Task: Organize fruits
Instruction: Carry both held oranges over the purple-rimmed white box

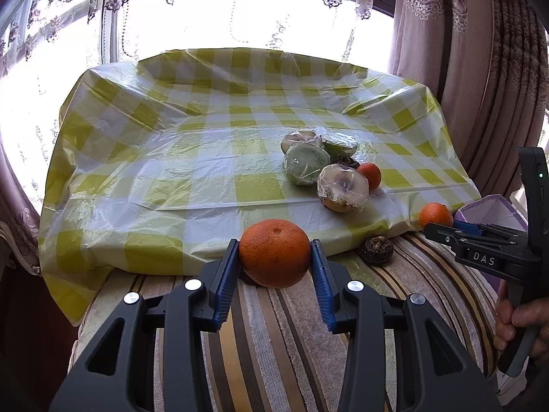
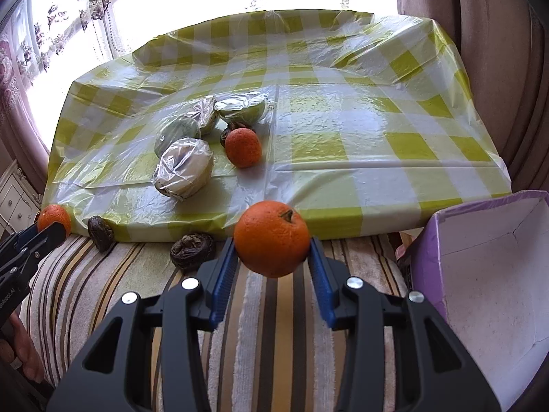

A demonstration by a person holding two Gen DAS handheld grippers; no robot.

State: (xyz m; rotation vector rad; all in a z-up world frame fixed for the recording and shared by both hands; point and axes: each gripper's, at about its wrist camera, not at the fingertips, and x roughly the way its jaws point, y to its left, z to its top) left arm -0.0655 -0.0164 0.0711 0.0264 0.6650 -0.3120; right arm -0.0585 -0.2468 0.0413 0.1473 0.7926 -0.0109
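My left gripper (image 1: 275, 257) is shut on an orange (image 1: 274, 252), held above the striped cushion (image 1: 260, 340). My right gripper (image 2: 272, 250) is shut on another orange (image 2: 271, 238), held just left of the open purple box (image 2: 487, 274). The right gripper and its orange (image 1: 435, 214) show at the right in the left wrist view; the left one's orange (image 2: 54, 219) shows at the far left in the right wrist view. A third orange (image 2: 243, 147) lies on the checked plastic sheet (image 2: 343, 137) beside several plastic-wrapped fruit halves (image 2: 183, 173).
Dark wrinkled fruits (image 2: 193, 247) (image 2: 99, 228) lie on the cushion at the sheet's front edge; one shows in the left wrist view (image 1: 376, 250). Curtains (image 1: 480, 68) and a bright window stand behind. A white cabinet (image 2: 15, 199) is at the left.
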